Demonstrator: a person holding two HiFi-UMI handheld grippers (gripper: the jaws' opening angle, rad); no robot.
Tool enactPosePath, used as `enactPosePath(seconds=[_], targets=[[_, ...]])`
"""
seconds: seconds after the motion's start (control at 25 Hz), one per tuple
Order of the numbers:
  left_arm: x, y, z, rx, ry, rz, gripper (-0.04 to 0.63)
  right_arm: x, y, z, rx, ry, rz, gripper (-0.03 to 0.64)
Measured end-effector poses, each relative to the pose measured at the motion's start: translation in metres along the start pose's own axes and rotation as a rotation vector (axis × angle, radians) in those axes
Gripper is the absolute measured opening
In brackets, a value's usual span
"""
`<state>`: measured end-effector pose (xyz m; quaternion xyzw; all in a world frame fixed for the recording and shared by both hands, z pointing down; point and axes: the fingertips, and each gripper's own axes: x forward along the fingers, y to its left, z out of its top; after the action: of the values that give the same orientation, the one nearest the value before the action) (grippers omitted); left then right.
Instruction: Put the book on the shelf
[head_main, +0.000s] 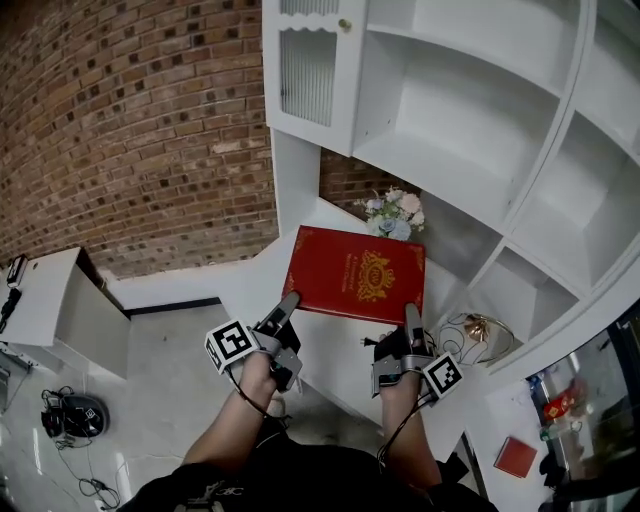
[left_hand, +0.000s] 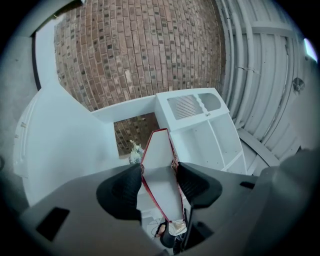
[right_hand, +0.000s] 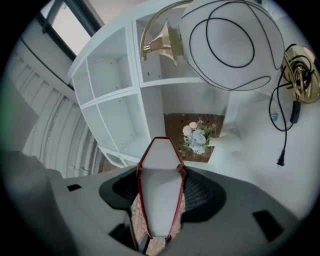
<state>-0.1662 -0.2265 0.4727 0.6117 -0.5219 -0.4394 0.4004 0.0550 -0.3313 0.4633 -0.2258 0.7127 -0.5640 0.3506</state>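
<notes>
From the head view, the red book (head_main: 355, 275) lies flat, cover up, with a gold ornament in the middle and gold corners. The left gripper (head_main: 288, 305) clamps its near edge at the left corner, and the right gripper (head_main: 412, 318) clamps the same edge at the right corner. The book is over the white worktop (head_main: 262, 268), close to the back corner where the flowers (head_main: 393, 213) stand, below the white shelf (head_main: 500, 120). I cannot tell if it touches the worktop. At the worktop's right edge lies a brass horn (head_main: 478, 328). A rough brick wall (head_main: 130, 120) is behind, and a pale glossy floor (head_main: 170, 380) below.

In the left gripper view, the left gripper (left_hand: 159, 172) has its jaws rather wide, and both black ribbed pads (left_hand: 131, 185) press on the red covers of the book (left_hand: 160, 155). The white page block is between them. The shelf (left_hand: 200, 130) and the brick wall (left_hand: 140, 50) are beyond.

In the right gripper view, the right gripper (right_hand: 161, 175) is the same: jaws wide, closed on the thick book (right_hand: 160, 155). Ahead are the flowers (right_hand: 197, 136), above them the brass horn (right_hand: 160, 37) and a black cable (right_hand: 285, 130) on the smooth white worktop.
</notes>
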Motion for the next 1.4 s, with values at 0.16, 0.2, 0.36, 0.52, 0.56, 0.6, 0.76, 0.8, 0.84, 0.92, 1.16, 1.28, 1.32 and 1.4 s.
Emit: enactPosePath(seconds=[0.16, 0.2, 0.36, 0.52, 0.56, 0.6, 0.76, 0.8, 0.84, 0.92, 1.16, 1.28, 1.32, 1.4], targets=[[0.032, 0.004, 0.014, -0.006, 0.085, -0.036, 0.241, 0.012, 0.002, 0.006, -0.027, -0.083, -0.004, 0.259], [0.04, 0.004, 0.016, -0.009, 0.106, -0.044, 0.241, 0.015, 0.002, 0.008, -0.034, -0.106, -0.007, 0.259], [0.07, 0.004, 0.026, -0.015, 0.186, -0.073, 0.241, 0.024, 0.004, 0.014, -0.056, -0.186, -0.012, 0.26], [0.091, 0.005, 0.026, -0.034, 0.268, -0.103, 0.241, 0.023, 0.007, 0.02, -0.089, -0.267, -0.023, 0.259], [0.096, 0.005, 0.026, -0.035, 0.283, -0.11, 0.241, 0.023, 0.008, 0.021, -0.094, -0.283, -0.024, 0.259], [0.101, 0.005, 0.026, -0.036, 0.299, -0.117, 0.241, 0.022, 0.008, 0.023, -0.098, -0.3, -0.025, 0.259], [0.121, 0.002, 0.017, -0.051, 0.373, -0.14, 0.241, 0.016, 0.012, 0.032, -0.122, -0.371, -0.036, 0.261], [0.125, 0.001, 0.015, -0.052, 0.391, -0.148, 0.241, 0.013, 0.013, 0.034, -0.128, -0.39, -0.037, 0.261], [0.128, -0.001, 0.013, -0.053, 0.408, -0.156, 0.241, 0.011, 0.015, 0.036, -0.135, -0.408, -0.038, 0.261], [0.134, -0.004, 0.01, -0.053, 0.439, -0.173, 0.241, 0.007, 0.018, 0.038, -0.15, -0.44, -0.038, 0.261], [0.15, -0.021, 0.002, -0.063, 0.51, -0.253, 0.241, -0.003, 0.031, 0.044, -0.195, -0.508, -0.018, 0.261], [0.157, -0.024, -0.001, -0.061, 0.536, -0.262, 0.241, -0.004, 0.041, 0.047, -0.222, -0.534, -0.008, 0.261], [0.16, -0.027, 0.0, -0.062, 0.542, -0.272, 0.241, -0.002, 0.045, 0.048, -0.233, -0.54, -0.003, 0.261], [0.166, -0.035, 0.003, -0.059, 0.547, -0.297, 0.241, 0.002, 0.053, 0.05, -0.254, -0.546, 0.012, 0.261]])
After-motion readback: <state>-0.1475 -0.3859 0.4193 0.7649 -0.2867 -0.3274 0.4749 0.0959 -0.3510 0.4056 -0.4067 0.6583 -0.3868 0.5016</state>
